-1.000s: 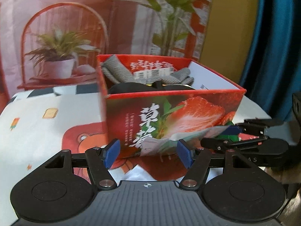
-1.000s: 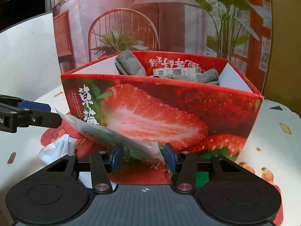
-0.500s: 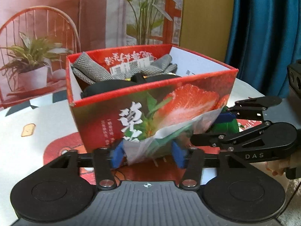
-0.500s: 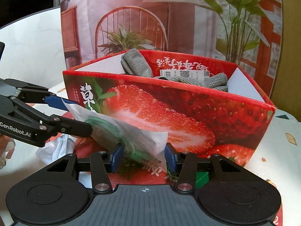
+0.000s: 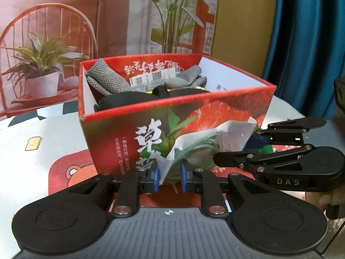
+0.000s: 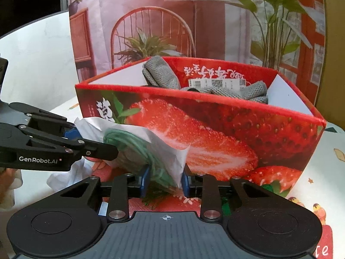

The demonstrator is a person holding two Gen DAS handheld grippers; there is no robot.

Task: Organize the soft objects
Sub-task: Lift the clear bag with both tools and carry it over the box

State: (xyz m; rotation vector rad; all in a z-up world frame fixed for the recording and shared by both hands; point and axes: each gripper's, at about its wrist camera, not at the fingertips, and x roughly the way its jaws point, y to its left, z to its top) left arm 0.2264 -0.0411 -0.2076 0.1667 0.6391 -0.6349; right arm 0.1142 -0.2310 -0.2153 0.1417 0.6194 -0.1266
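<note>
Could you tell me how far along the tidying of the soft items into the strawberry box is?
Done: grey gloves already lie in the strawberry box. In hand: the left gripper and right gripper are closing on opposite ends of a clear bag of green cord, in front of the box. Left: lifting it in.

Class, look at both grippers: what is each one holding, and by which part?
Both jaws are closing on one clear bag of green cord: left gripper at one end corner, right gripper at the opposite end.
</note>
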